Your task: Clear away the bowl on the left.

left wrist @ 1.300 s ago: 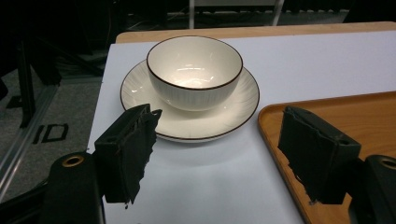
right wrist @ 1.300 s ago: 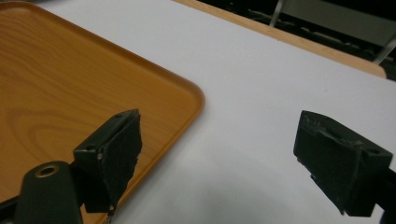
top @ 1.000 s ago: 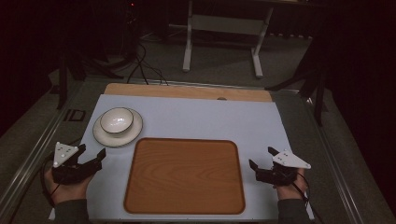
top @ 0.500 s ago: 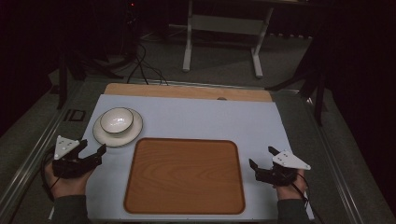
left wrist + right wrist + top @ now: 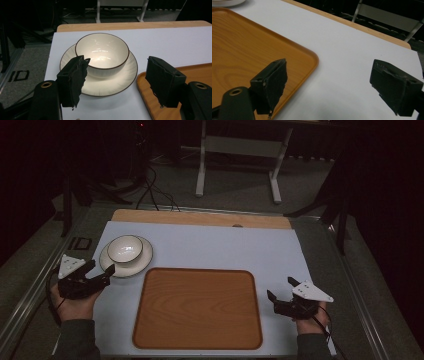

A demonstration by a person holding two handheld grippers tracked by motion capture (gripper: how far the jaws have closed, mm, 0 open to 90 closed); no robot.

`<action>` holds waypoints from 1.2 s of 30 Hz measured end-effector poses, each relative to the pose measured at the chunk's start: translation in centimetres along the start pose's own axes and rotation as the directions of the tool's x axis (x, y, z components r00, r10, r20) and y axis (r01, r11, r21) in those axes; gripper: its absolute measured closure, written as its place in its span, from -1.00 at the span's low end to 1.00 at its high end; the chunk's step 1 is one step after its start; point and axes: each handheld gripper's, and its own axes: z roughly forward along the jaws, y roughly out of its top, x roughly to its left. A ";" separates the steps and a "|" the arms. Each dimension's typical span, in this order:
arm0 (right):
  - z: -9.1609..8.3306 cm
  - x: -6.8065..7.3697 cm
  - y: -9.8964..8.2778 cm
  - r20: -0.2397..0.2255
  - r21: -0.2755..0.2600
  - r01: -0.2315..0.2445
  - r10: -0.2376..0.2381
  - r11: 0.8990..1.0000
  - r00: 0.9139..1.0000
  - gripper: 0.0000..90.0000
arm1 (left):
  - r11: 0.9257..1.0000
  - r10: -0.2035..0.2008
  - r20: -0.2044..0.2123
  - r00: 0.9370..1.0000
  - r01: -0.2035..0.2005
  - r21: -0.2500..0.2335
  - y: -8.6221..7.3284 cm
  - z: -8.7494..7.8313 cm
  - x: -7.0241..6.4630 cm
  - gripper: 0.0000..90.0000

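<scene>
Item: white bowl (image 5: 125, 248), upright, mouth up, nested on a white saucer (image 5: 144, 261) at the far left of the surface (image 5: 225, 247), just beside the wooden tray (image 5: 198, 308). Round, no long axis.

Left claw (image 5: 101, 273): wide open, empty, jaws flanking the saucer's near edge.

Right claw (image 5: 281, 294): wide open, empty, beside the tray's right edge.

Risk: gripping the saucer rim alone may tip or slide the loose bowl.

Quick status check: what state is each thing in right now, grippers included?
Bowl: upright, empty, sitting on the plate.
Plate: flat on the table, left of the tray.
Tray: flat, empty.
Left gripper: open, facing the bowl, holding nothing.
Right gripper: open, holding nothing, beside the tray.
</scene>
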 end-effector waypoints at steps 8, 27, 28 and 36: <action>0.0 0.1 0.0 0.001 -0.001 0.003 -0.003 1.000 1.000 -0.69 | 1.000 0.020 -0.021 1.000 -0.020 0.001 0.8 1.1 0.0 -0.32; 0.0 0.2 0.1 0.001 -0.005 0.007 -0.007 1.000 1.000 -0.69 | 1.000 0.023 -0.056 0.998 -0.022 0.016 1.0 4.2 0.8 -0.34; 0.0 0.2 0.1 0.001 -0.005 0.007 -0.007 1.000 1.000 -0.69 | 1.000 0.026 -0.063 0.998 -0.024 0.019 1.0 4.3 0.9 -0.34; 0.0 0.1 0.1 -0.002 0.000 0.011 -0.011 1.000 1.000 -0.69 | 1.000 -0.006 -0.090 0.996 0.008 0.025 1.1 5.3 1.5 -0.32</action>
